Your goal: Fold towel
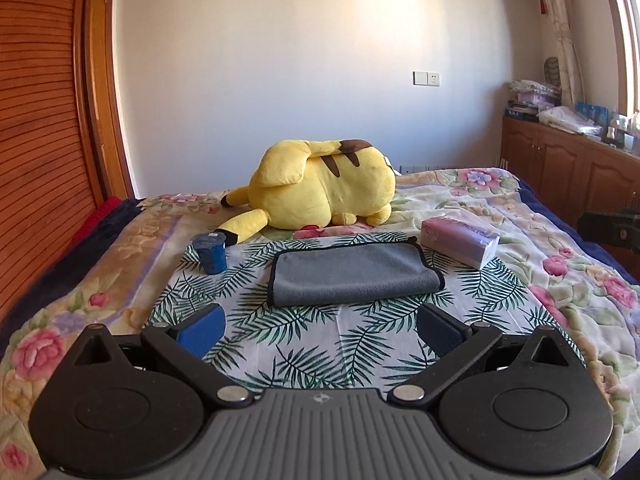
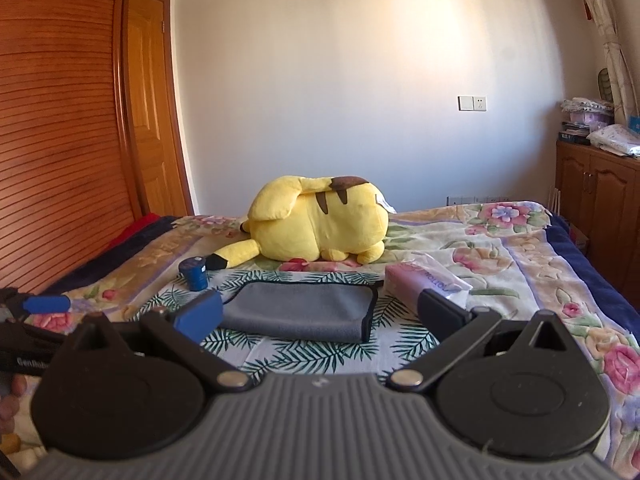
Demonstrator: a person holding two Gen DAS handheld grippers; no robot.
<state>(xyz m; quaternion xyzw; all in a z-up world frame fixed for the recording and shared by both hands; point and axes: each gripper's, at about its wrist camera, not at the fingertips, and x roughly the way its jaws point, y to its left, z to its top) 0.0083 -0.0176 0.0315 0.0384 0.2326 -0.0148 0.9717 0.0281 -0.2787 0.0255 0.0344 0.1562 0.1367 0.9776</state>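
A grey towel with black trim (image 1: pixel 352 274) lies folded flat on a leaf-print cloth (image 1: pixel 304 344) on the bed. It also shows in the right wrist view (image 2: pixel 300 310). My left gripper (image 1: pixel 320 330) is open and empty, held back from the towel's near edge. My right gripper (image 2: pixel 320 316) is open and empty, near the towel's front edge, its blue left pad (image 2: pixel 200 316) beside the towel's left end. The left gripper's blue pad shows at the left edge of the right wrist view (image 2: pixel 44 305).
A yellow plush toy (image 1: pixel 320 188) lies behind the towel. A blue cup (image 1: pixel 210 254) stands to the towel's left, a pink tissue pack (image 1: pixel 460 242) to its right. A wooden wardrobe (image 1: pixel 40 120) is on the left, wooden cabinets (image 1: pixel 560 160) on the right.
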